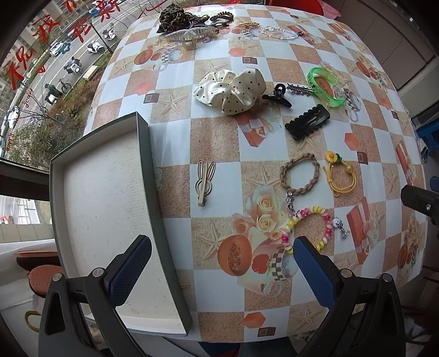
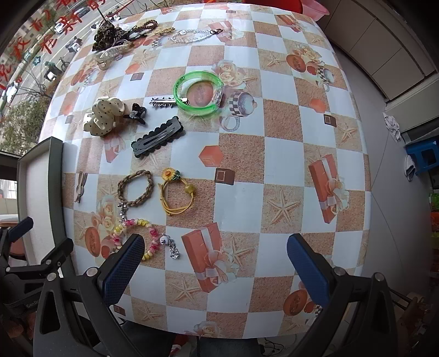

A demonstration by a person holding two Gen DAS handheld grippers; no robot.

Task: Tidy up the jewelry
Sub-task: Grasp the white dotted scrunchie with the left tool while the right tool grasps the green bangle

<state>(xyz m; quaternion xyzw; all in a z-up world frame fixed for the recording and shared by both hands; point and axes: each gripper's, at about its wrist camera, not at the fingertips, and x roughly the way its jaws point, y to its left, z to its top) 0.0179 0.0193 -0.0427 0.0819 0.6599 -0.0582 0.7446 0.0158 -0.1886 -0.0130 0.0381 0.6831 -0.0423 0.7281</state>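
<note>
Jewelry lies scattered on the checkered tablecloth. A grey tray (image 1: 142, 170) with a white bare floor sits at the table's left edge; it also shows in the right wrist view (image 2: 55, 175). My left gripper (image 1: 222, 263) is open and empty, its left finger over the tray. Ahead of it lie a gold rabbit clip (image 1: 203, 182), a beaded bracelet (image 1: 308, 226), a braided band (image 1: 300, 177) and a yellow hair tie (image 1: 340, 173). My right gripper (image 2: 215, 262) is open and empty above the table's front, its left finger beside the beaded bracelet (image 2: 137, 236).
Farther back lie a dotted scrunchie (image 1: 233, 89), black clips (image 1: 307, 126), a green bangle (image 2: 197, 92), a leopard scrunchie (image 1: 172, 16), a white claw clip (image 1: 192, 35) and a clear chain (image 2: 192, 35). A window borders the left; a blue stool (image 2: 424, 155) stands right.
</note>
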